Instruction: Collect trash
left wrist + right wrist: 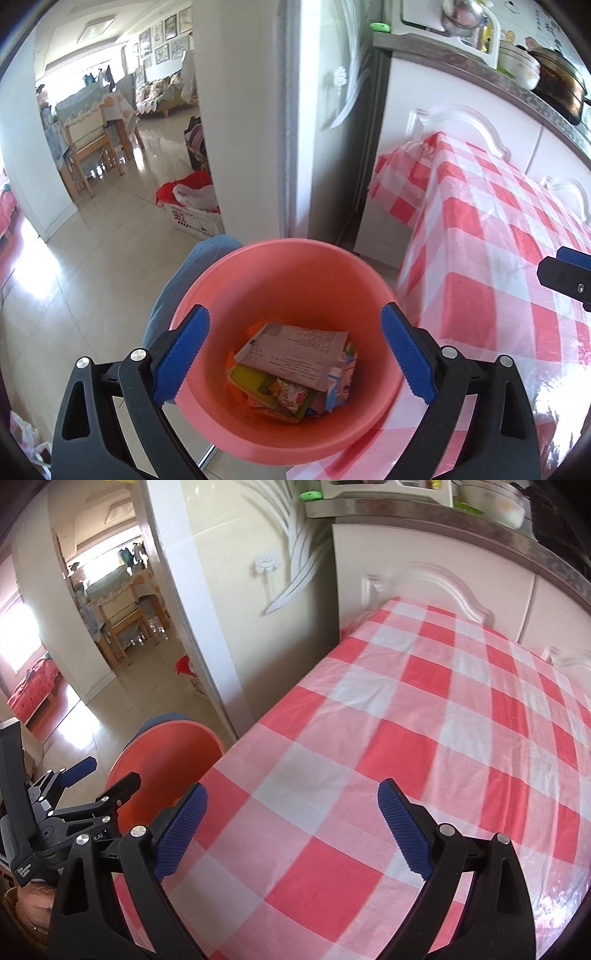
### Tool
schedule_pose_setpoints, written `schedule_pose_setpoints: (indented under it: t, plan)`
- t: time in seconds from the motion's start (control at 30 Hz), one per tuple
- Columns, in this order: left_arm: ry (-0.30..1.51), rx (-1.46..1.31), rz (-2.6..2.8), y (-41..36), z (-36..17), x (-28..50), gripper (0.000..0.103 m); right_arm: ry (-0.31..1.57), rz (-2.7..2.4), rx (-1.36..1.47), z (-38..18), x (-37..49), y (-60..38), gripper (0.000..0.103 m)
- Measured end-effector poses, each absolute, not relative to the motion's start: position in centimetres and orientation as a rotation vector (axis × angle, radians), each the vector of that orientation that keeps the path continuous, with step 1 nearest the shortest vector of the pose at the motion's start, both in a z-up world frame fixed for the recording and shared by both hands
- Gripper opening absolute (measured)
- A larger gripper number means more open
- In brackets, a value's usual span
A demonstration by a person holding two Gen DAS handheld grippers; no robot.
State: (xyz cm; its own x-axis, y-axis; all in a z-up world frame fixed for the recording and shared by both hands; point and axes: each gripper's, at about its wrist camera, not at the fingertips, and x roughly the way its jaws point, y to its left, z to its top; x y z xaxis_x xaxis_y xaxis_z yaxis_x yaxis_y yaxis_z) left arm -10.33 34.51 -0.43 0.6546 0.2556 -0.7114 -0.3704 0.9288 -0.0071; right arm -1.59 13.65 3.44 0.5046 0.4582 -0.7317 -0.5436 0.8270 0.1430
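Hand-held gripper (291,830) wide above tablecloth (424,720).

One pink bin (288,280), several wrappers (291,362)

Checked tablecloth (406,738) over apparent table.

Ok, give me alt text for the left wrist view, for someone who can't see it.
Left claw gripping a pink bin by its sides, with wrappers piled inside. A red checked table lies to the right, a tiled floor to the left.
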Motion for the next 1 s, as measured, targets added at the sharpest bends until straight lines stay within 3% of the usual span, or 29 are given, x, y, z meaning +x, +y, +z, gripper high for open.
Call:
schedule_pose_setpoints:
  t: [1.0]
  plan:
    - [0.522,0.038,0.174,20.1,11.2,-12.3,0.094,0.608,0.344,0.099,11.5,-7.6,-4.2,0.095]
